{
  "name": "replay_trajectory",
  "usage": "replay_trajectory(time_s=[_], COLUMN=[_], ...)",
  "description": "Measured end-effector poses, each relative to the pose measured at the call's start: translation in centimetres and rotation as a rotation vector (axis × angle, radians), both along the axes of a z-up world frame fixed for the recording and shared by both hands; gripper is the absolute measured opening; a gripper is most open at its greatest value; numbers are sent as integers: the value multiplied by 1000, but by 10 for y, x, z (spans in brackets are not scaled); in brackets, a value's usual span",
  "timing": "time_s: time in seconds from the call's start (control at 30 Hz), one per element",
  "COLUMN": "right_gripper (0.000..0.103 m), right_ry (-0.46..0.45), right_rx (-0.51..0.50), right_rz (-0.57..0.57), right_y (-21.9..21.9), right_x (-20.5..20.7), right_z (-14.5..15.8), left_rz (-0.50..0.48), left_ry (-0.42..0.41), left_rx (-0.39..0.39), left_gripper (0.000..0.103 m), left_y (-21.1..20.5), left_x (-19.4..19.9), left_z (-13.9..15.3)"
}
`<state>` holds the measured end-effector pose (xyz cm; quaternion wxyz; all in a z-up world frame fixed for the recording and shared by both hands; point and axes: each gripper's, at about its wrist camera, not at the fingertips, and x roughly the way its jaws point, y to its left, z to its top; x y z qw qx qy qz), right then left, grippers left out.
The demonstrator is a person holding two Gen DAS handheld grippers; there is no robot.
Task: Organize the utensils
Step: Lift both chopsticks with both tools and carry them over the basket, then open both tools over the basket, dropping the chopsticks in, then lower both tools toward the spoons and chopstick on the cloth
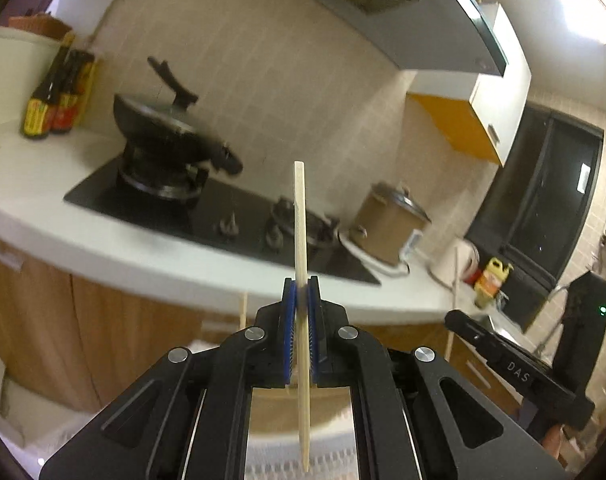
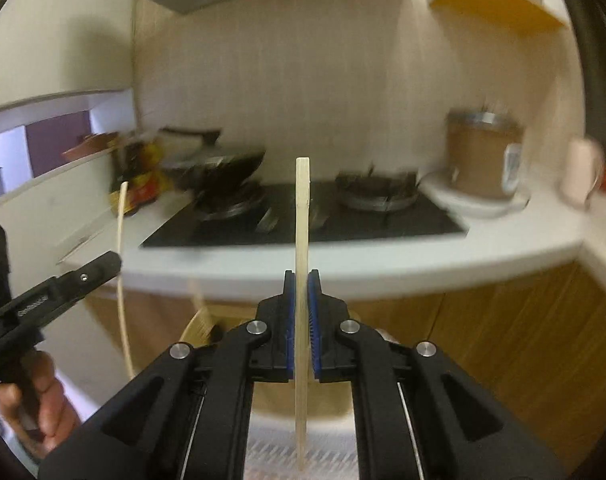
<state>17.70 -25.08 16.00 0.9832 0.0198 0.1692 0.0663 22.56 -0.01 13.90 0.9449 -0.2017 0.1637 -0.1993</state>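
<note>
Between my left gripper's (image 1: 301, 300) blue pads (image 1: 289, 320) stands a chopstick (image 1: 301, 240), clamped tight and nearly upright; its blunt top rises well above my fingertips and its thin end hangs down past the jaws toward a white perforated surface below. My right gripper (image 2: 301, 300) grips a second chopstick (image 2: 302, 232) the same way, pads pressed on both its sides, the stick upright with its square end on top.

From my left camera I see the right gripper (image 1: 503, 360) low at the right edge, with its stick (image 1: 454, 280) showing as a pale line. From my right camera the left gripper (image 2: 55, 292) comes in at the left edge, a hand (image 2: 43, 400) wrapped around its grip, its stick (image 2: 121, 264) curving pale beside it.

Ahead runs a white counter (image 1: 43, 184) over wooden cabinet doors. A black stove (image 2: 303, 224) is set into it. A dark wok (image 1: 163, 128) with a lid sits on one burner; the other burner (image 2: 377, 194) is bare. Sauce bottles (image 1: 55, 92) stand by the wok, and a brown rice cooker (image 2: 483, 160) stands on the far side of the stove. A range hood (image 1: 383, 8) hangs overhead. Much of the background is blurred.
</note>
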Motion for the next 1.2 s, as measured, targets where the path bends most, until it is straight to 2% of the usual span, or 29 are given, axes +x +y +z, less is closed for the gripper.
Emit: replay_trajectory(time_s=[0.17,0.3,0.47,0.6,0.83,0.93,1.0,1.03,1.07,1.1,1.17,1.2], right_gripper=[5,5,5,5,5,5,5,6,11,17,47,54], right_ry=[-126,-187,-161,-159,-150,-129,-107,-98,-82,-63,-48,-53], right_rx=[-38,-43,-58,-60,-40,-42,-32,-30,-27,-18,7,21], right_rz=[-50,-64,-61,-62,-50,-58,-34,-26,-14,-10,-14,-18], right_y=[2,6,6,2,-3,-2,-2,-2,-3,-5,-11,-14], right_x=[20,47,76,81,82,75,69,66,63,59,46,38], right_z=[8,-2,-30,-47,-61,-63,-63,-63,-63,-63,-62,-60], left_rz=[55,103,117,117,127,101,86,80,77,79,70,64], left_ry=[-91,-148,-147,-138,-165,-149,-138,-130,-123,-117,-100,-91], left_rx=[18,54,61,45,78,101,104,103,101,101,97,93], left_gripper=[4,4,4,4,4,4,6,13,19,20,20,20], left_y=[-12,-20,-24,-23,-26,-27,-25,-23,-22,-19,-13,-10], left_x=[18,34,51,60,57,54,50,49,46,42,34,30], left_z=[4,-2,-23,-38,-47,-47,-48,-47,-48,-47,-45,-44])
